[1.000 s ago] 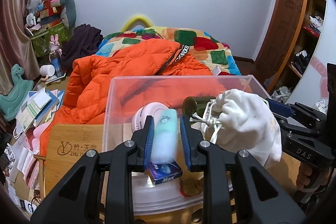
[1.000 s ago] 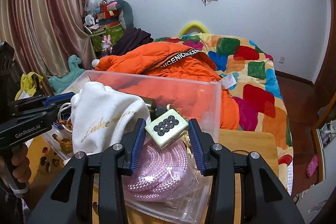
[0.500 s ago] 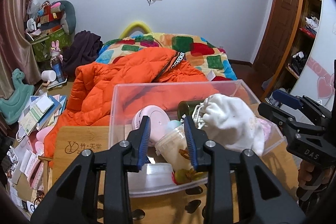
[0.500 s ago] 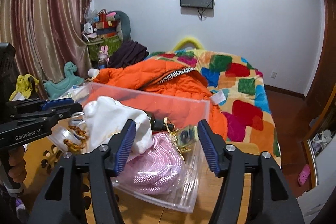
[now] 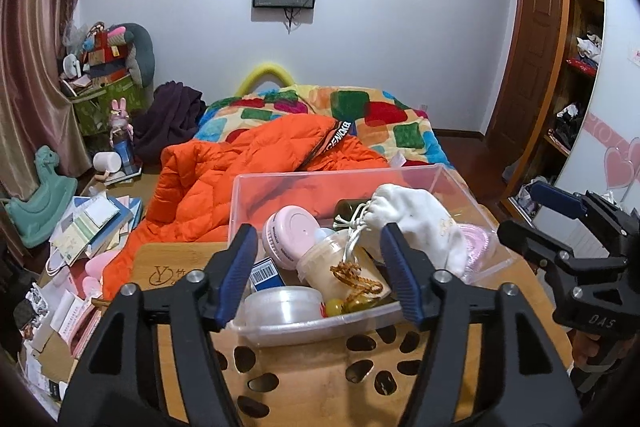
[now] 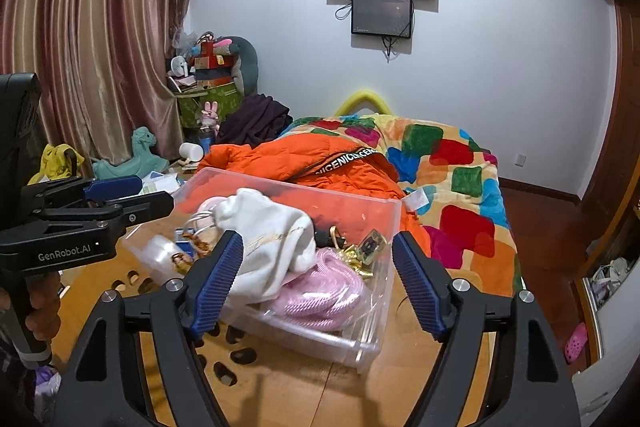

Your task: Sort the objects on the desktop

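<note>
both grippers, left gripper (image 5: 320,273) and right gripper (image 6: 316,283), are spread wide and empty over the clear bin (image 5: 440,175) on the bench (image 5: 332,387), everything's piled inside already, so I'd pull straight back and not snag the white pouch (image 5: 416,219) drawstring

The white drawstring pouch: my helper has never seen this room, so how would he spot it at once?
Find the clear plastic bin on the wooden table before the bed. Inside it, the white drawstring pouch lies on top, partly over a coil of pink rope. It is the only white cloth item there, cinched with cord.
</note>
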Tool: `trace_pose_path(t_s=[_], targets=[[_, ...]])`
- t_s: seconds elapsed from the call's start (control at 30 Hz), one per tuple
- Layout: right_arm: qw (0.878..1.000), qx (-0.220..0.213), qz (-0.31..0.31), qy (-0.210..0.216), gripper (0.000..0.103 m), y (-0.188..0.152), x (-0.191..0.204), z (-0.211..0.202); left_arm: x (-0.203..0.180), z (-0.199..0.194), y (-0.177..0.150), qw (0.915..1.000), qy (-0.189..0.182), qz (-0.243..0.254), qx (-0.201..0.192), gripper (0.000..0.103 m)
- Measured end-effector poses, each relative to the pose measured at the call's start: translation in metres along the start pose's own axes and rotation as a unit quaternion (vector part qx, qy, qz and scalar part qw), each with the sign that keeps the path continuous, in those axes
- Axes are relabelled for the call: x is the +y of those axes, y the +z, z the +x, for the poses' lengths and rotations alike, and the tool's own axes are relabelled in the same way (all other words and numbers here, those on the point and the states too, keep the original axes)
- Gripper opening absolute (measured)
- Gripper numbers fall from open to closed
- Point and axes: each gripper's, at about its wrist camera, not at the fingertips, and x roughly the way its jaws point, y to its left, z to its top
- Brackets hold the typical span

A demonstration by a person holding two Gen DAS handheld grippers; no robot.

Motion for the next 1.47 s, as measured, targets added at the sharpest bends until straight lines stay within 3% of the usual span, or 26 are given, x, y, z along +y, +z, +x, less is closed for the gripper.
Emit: trace_pose_path(t_s=[0.37, 0.43, 0.87, 0.93, 1.2, 1.47], targets=[[1.000, -0.003, 0.007, 0.002, 0.077, -0.014, 0.010, -0.022, -0.005, -0.030, -0.012, 0.9996, -0.001, -0.007, -0.026, 0.083], [1.000, -0.006, 0.008, 0.001, 0.083, -0.019, 0.012, -0.027, -0.007, -0.035, -0.016, 0.9994, 0.003, -0.008, -0.032, 0.086], [0.999, 0.002, 0.030, -0.012, 0.092, -0.046, 0.018, -0.043, -0.015, -0.052, -0.047, 0.9994, 0.015, -0.003, -0.033, 0.094], [0.999, 0.005, 0.031, -0.016, 0.096, -0.050, 0.018, -0.044, -0.015, -0.053, -0.052, 0.9995, 0.005, -0.006, -0.030, 0.103], [0.999, -0.004, 0.042, -0.022, 0.102, -0.058, 0.015, -0.055, -0.015, -0.050, -0.064, 0.9994, 0.018, -0.024, -0.016, 0.103], [0.999, 0.005, 0.046, -0.026, 0.102, -0.063, 0.013, -0.052, -0.020, -0.054, -0.068, 0.9991, 0.022, -0.016, -0.032, 0.103]])
